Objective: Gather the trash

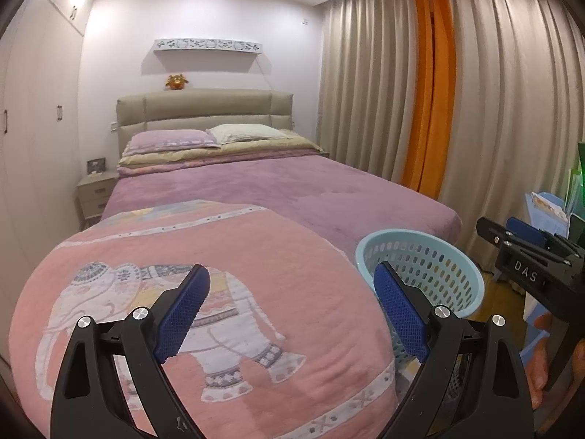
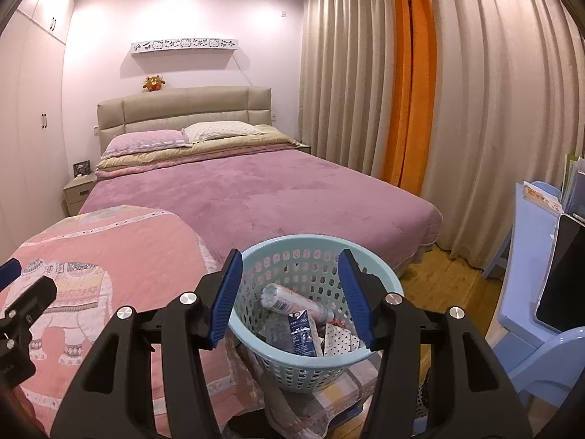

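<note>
A light blue perforated basket (image 2: 321, 243) stands at the foot corner of the bed. Inside it lie a crumpled plastic bottle (image 2: 292, 301), a blue and white carton (image 2: 301, 333) and a polka-dot wrapper (image 2: 338, 336). My right gripper (image 2: 290, 300) hovers just above the basket, open, with nothing between its blue pads. My left gripper (image 1: 292, 311) hangs open and empty over a pink elephant quilt (image 1: 182, 292), with the basket (image 1: 420, 256) to its right. The right gripper (image 1: 502, 230) shows at the right edge of the left wrist view.
A bed with a purple cover (image 2: 256, 190) fills the middle, with curtains (image 2: 475, 109) on the right. A blue child's desk and chair (image 2: 530, 292) with books stand at the right on the wooden floor (image 2: 438, 278). A nightstand (image 2: 78, 186) and wardrobes are at the left.
</note>
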Action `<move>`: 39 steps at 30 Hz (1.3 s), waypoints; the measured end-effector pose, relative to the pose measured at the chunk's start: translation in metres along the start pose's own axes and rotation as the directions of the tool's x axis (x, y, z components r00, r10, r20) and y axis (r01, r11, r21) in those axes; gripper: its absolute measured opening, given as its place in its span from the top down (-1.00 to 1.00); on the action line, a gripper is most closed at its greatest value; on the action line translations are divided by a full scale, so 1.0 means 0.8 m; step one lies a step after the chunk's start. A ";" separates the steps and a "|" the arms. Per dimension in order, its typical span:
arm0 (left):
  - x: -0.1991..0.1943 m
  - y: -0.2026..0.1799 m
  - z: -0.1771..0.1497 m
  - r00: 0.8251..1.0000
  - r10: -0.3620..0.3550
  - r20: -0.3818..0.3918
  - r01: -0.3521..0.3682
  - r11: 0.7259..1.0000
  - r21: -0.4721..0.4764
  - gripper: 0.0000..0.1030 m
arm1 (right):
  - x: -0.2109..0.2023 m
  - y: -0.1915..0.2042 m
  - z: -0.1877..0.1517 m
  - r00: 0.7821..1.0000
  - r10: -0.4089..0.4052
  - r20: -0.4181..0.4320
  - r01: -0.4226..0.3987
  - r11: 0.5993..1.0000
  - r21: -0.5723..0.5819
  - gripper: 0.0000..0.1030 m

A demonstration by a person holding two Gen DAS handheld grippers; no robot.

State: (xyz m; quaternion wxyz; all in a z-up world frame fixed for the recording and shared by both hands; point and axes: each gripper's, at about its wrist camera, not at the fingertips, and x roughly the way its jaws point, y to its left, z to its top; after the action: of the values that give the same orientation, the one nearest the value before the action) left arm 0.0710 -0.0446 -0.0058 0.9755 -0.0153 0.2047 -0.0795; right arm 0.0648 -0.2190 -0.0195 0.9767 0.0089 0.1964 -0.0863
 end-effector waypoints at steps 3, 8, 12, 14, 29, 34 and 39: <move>-0.002 0.001 0.001 1.000 0.008 0.001 -0.008 1.000 0.001 -0.73 | -0.002 -0.001 -0.001 1.000 0.001 0.003 -0.001 1.000 -0.005 0.01; -0.008 -0.004 0.000 1.000 0.011 0.003 -0.011 1.000 0.014 -0.74 | -0.002 -0.002 -0.005 1.000 0.004 -0.002 -0.004 1.000 -0.001 -0.07; -0.008 -0.005 0.001 1.000 0.013 0.002 -0.013 1.000 0.018 -0.74 | 0.001 -0.005 -0.005 1.000 0.008 -0.013 -0.008 1.000 0.014 -0.07; -0.008 -0.006 0.001 1.000 0.016 0.001 -0.016 1.000 0.017 -0.75 | 0.002 -0.006 -0.005 1.000 0.009 -0.016 -0.009 1.000 0.018 -0.07; -0.007 0.003 -0.002 0.999 0.031 -0.016 -0.032 0.999 -0.010 -0.75 | 0.009 -0.009 -0.008 0.999 0.017 -0.037 -0.015 0.999 0.031 -0.08; -0.010 0.004 0.000 0.999 0.030 -0.014 -0.031 0.999 -0.016 -0.75 | 0.011 -0.008 -0.007 0.999 0.017 -0.040 -0.015 0.999 0.030 -0.08; -0.013 0.005 0.000 1.000 0.029 -0.012 -0.029 0.999 -0.020 -0.75 | 0.010 -0.007 -0.007 0.999 0.017 -0.042 -0.016 0.999 0.029 -0.08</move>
State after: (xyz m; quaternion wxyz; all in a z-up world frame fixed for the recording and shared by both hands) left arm 0.0624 -0.0390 -0.0017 0.9751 -0.0216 0.2114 -0.0635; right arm 0.0690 -0.2257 -0.0278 0.9728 0.0265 0.2154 -0.0807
